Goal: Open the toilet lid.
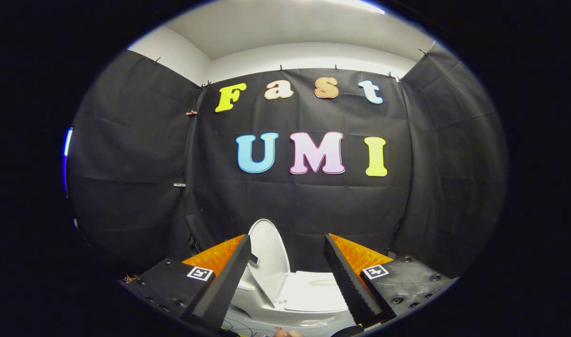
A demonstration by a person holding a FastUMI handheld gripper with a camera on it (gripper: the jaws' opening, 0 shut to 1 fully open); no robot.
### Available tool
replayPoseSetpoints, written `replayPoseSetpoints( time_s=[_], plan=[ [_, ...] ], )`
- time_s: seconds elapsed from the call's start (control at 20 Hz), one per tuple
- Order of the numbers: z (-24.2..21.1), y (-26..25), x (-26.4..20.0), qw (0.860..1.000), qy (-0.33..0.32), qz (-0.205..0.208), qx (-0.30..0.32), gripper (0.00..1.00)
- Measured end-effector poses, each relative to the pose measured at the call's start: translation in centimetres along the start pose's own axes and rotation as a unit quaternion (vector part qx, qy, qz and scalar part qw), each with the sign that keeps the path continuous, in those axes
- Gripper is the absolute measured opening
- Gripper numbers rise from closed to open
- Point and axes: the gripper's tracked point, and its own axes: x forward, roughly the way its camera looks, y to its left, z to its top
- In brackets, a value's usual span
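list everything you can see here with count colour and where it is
toilet: one, white, below and beyond the fingers, seen in the gap between them
toilet lid: one, white, raised and standing roughly upright, nearer the left finger
toilet tank: one, white, flat top, behind the lid towards the right finger
cloth wall: black, hung behind the toilet and on both sides
upper wall: white, above the cloth
cables: a few thin ones, dark, on the pale floor below the toilet
gripper: one, fingers spread wide apart, open, holding nothing, toilet showing between them
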Motion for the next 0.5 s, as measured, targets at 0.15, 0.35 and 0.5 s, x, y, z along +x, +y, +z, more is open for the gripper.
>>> replayPoseSetpoints(
  time_s=[0.15,0.35,0.5],
  plan=[
    [-0.03,-0.10,-0.16,1.000,-0.001,-0.002,-0.005,1.00],
    [-0.18,0.19,-0.11,1.000,0.002,-0.002,-0.010,1.00],
    [-0.19,0.49,-0.15,1.000,0.004,-0.002,-0.015,1.00]
  ],
)
